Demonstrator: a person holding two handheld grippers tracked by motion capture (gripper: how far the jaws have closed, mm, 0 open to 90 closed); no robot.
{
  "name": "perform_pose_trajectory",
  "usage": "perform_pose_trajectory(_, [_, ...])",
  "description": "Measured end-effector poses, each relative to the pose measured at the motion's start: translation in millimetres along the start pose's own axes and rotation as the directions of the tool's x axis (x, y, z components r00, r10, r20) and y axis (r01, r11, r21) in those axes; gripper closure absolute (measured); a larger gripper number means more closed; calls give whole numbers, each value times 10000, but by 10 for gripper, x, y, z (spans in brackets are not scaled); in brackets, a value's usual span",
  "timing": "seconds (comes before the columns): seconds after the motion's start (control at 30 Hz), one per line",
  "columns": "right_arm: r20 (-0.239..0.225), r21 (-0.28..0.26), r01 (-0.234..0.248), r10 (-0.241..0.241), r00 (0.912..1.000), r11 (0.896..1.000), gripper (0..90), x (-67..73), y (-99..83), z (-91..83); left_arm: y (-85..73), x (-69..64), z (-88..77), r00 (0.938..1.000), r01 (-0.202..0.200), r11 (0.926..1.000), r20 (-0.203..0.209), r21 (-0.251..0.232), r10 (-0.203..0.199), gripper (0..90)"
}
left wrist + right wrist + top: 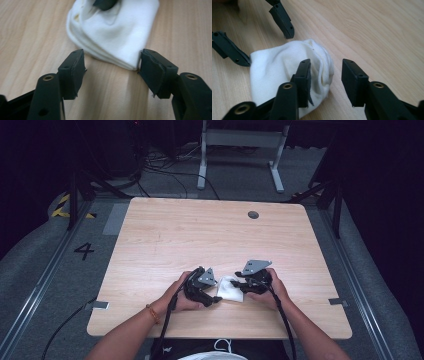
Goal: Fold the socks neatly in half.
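Observation:
A folded white cloth [231, 289] lies on the wooden table [200, 235] near its front edge, between my two grippers. My left gripper [216, 296] rests at the cloth's left side. In the left gripper view its jaws [112, 67] stand open on the table just short of the cloth [117, 32], with one pad beside the folded corner and nothing pressed between them. My right gripper [239, 281] is at the cloth's right side. In the right gripper view it [325, 75] is open, one finger [303, 80] lying over the cloth [279, 67] and the other off its edge.
A small round dark disc [253, 214] sits near the table's far right corner. A metal frame [240, 140] and cables lie on the floor beyond the table. Bare wood stretches behind the cloth. The left gripper's jaws [267, 48] show past the cloth in the right gripper view.

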State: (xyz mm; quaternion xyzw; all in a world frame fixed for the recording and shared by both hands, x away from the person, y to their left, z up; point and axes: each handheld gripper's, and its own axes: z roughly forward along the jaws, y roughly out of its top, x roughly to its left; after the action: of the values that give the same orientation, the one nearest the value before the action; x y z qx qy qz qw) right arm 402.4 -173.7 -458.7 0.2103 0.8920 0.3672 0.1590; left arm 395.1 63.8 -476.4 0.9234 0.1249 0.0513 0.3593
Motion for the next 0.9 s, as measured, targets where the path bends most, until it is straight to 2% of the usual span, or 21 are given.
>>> perform_pose_trajectory(0.1, [-20, -243, 10, -10, 10000, 9997, 561, -11, 22, -105, -6, 8, -24, 9998, -5, 9999, -197, 113, 7, 329])
perform_pose_trajectory(0.2, [-21, -243, 52, -53, 10000, 9997, 531, -11, 4, -195, -3, -1, -62, 9995, -28, 9999, -313, 117, 32, 321])
perform_pose_trajectory(0.4, [-2, -363, 134, -134, 9999, 9993, 477, -35, -93, -441, -62, -41, -223, 9981, -14, 9997, -620, 230, 28, 300])
perform_pose_trajectory(0.57, [306, -422, 133, -120, 9995, 9990, 453, -44, -265, -669, -204, -60, -375, 9961, 166, 9991, -870, 399, -131, 290])
perform_pose_trajectory(0.73, [686, -279, 111, -91, 9976, 9995, 438, -40, -490, -876, -344, -83, -561, 9918, 308, 9990, -1253, 316, -266, 294])
perform_pose_trajectory(0.9, [862, -374, -239, 270, 9959, 9990, 425, -72, -727, -1055, -540, -141, -732, 9867, 540, 9981, -1548, 313, -485, 295])
